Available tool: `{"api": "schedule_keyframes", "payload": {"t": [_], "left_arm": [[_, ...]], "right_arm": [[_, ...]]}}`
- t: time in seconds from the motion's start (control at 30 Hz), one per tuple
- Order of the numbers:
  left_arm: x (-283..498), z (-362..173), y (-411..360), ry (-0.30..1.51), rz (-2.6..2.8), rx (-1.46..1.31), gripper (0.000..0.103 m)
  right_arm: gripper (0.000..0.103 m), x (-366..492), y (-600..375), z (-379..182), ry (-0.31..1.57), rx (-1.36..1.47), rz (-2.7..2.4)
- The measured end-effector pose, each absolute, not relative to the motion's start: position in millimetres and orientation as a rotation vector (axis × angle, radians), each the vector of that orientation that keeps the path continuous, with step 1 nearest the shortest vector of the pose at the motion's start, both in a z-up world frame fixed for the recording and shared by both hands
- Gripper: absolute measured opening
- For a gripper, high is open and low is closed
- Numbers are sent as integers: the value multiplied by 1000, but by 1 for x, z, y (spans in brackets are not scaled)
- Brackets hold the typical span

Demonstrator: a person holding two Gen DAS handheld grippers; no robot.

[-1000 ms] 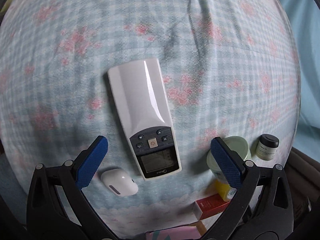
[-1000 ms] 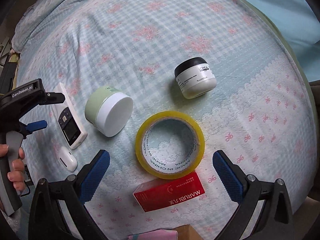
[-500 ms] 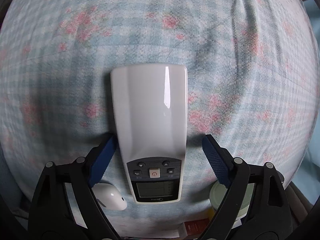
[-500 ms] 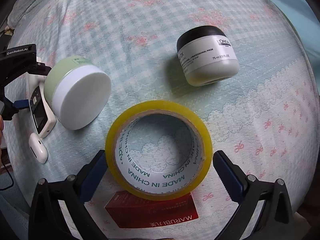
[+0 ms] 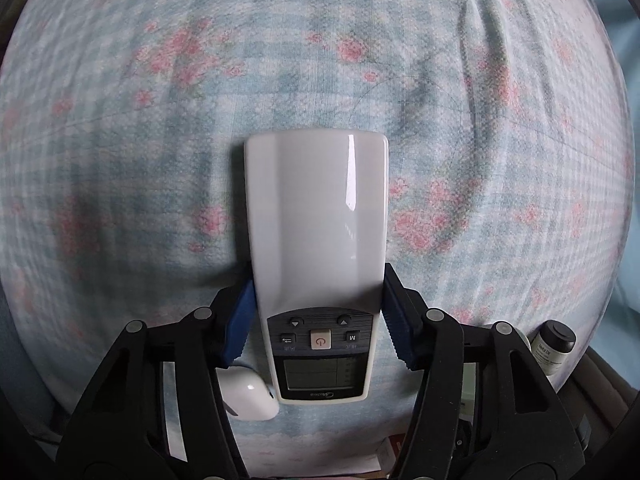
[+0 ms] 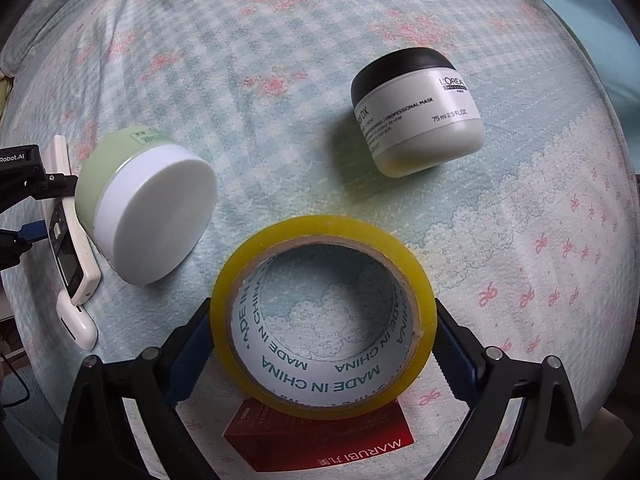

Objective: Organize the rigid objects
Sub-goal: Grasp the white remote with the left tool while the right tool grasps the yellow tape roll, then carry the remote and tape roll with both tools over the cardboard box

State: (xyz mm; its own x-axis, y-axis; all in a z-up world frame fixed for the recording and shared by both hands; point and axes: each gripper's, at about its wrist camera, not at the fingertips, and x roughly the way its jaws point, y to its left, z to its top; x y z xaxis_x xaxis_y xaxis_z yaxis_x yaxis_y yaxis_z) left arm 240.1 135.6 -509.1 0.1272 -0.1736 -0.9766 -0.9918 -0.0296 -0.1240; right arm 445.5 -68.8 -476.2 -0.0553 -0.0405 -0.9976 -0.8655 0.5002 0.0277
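Note:
A white remote control (image 5: 318, 240) lies on the flowered bedsheet (image 5: 160, 120). My left gripper (image 5: 318, 320) is shut on its sides near the buttons. A white earbud case (image 5: 250, 400) lies just left of the remote's near end. In the right wrist view a yellow tape roll (image 6: 324, 332) lies flat on the bedsheet (image 6: 280, 40). My right gripper (image 6: 322, 352) has its blue pads against the roll's two sides. The remote (image 6: 68, 240) and earbud case (image 6: 76, 320) also show at the left there.
A green jar with a white lid (image 6: 148, 204) lies on its side beside the remote. A white L'Oreal jar with a black lid (image 6: 416, 112) lies tilted farther back; it also shows in the left wrist view (image 5: 554, 344). A red Marubi box (image 6: 320, 440) lies under the roll's near edge.
My left gripper moved forward and closed on the remote. My right gripper moved in and closed on the tape roll.

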Motion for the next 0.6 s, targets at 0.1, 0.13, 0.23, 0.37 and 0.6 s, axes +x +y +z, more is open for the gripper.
{"api": "schedule_keyframes", "payload": {"t": [0.1, 0.13, 0.23, 0.37, 0.6], "left_arm": [[237, -507, 137, 1219, 1023, -1420, 54], [237, -503, 138, 1216, 1016, -1419, 54], [229, -490, 138, 1208, 992, -1410, 54], [235, -473, 142, 1207, 940, -1371, 54], [244, -416, 140, 1220, 773, -1229, 54]], "right_arm": [[96, 437, -61, -472, 1488, -807, 806], [96, 434, -61, -467, 1489, -794, 802], [96, 434, -58, -460, 1485, -772, 789], [96, 429, -57, -441, 1473, -750, 772], [96, 416, -58, -382, 1438, -667, 713]]}}
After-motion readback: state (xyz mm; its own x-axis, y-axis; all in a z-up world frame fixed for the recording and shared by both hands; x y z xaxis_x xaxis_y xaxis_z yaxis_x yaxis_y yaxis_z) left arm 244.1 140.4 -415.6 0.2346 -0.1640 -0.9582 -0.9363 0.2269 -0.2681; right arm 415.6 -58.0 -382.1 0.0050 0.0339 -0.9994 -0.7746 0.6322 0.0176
